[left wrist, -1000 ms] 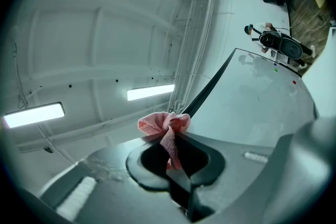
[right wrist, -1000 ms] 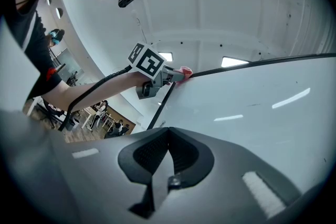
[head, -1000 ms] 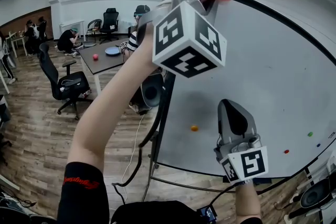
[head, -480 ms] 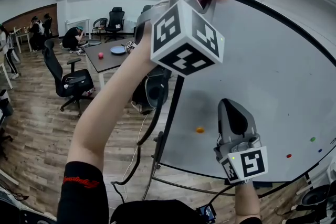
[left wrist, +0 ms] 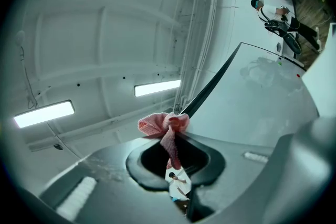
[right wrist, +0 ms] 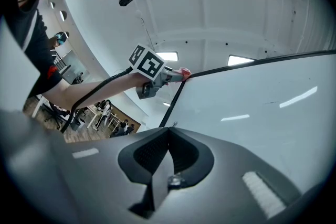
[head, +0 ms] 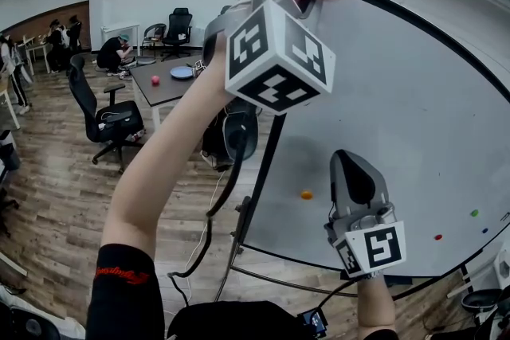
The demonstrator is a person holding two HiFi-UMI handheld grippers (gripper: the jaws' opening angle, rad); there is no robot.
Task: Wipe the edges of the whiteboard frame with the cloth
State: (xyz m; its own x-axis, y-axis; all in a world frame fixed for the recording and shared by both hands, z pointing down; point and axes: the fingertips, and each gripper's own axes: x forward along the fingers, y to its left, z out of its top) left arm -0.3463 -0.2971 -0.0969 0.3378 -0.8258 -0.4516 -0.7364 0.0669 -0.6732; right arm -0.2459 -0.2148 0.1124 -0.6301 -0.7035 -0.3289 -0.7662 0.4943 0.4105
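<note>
Left fingers pinch cloth, maybe touching frame

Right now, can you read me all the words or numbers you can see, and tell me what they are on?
No text here is clear enough to quote.
On the black sleeve: red print, too blurred to read.
On the upper marker cube and the lower marker cube: only black-and-white square patterns, no words.
On the whiteboard: no writing, just small coloured dots.
</note>
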